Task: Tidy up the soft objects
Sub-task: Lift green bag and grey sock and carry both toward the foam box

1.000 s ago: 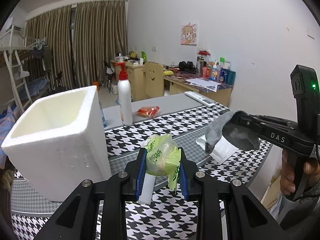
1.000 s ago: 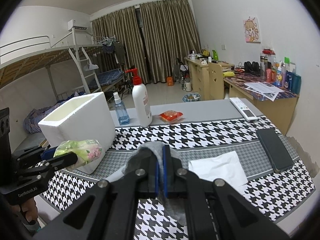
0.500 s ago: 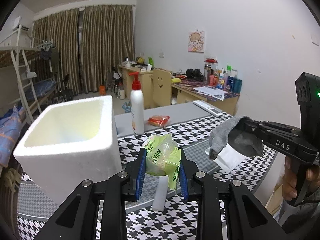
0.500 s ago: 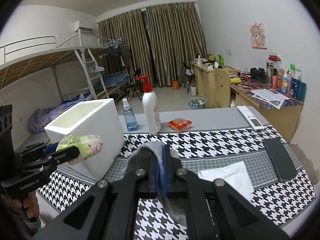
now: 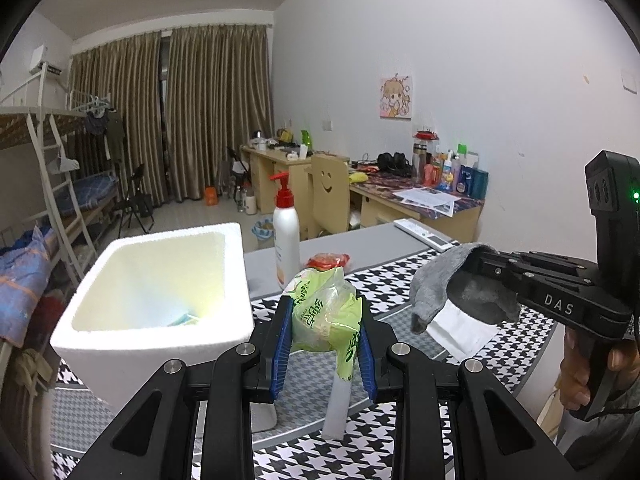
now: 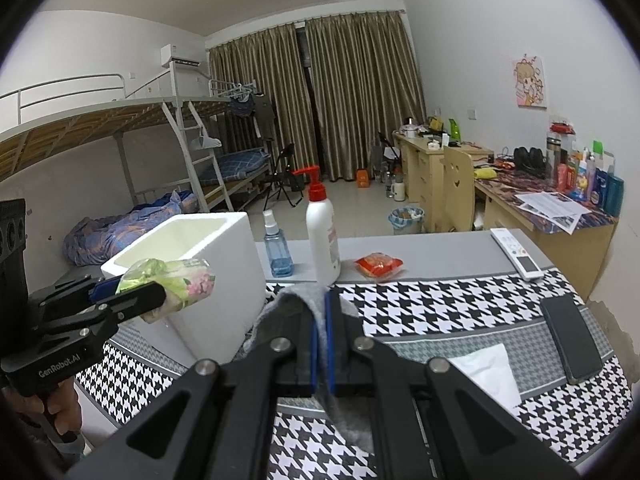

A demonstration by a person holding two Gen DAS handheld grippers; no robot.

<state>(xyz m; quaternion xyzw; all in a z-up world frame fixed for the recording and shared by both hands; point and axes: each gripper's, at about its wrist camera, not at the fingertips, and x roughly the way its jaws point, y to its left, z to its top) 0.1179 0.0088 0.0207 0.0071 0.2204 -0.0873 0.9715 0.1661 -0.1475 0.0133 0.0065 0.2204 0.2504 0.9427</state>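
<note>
My left gripper (image 5: 324, 320) is shut on a green plastic-wrapped soft packet (image 5: 320, 304), held above the houndstooth table just right of the white foam box (image 5: 160, 280). In the right wrist view the same packet (image 6: 180, 280) sticks out of the left gripper (image 6: 132, 292) in front of the box (image 6: 224, 304). My right gripper (image 6: 326, 312) is shut on a grey sock (image 6: 296, 300) that drapes over its fingers. Seen from the left wrist, the sock (image 5: 436, 284) hangs from the right gripper (image 5: 476, 268) above a white tissue (image 5: 460, 328).
A pump bottle (image 6: 322, 232), a blue spray bottle (image 6: 276, 248) and a red snack packet (image 6: 378, 264) stand behind. A remote (image 6: 516, 252), a dark phone (image 6: 570, 340) and the tissue (image 6: 484, 368) lie on the right. Something bluish lies inside the box (image 5: 184, 320).
Both grippers have risen a little with their loads still held. The box now sits lower in both views and more of its inside shows.
</note>
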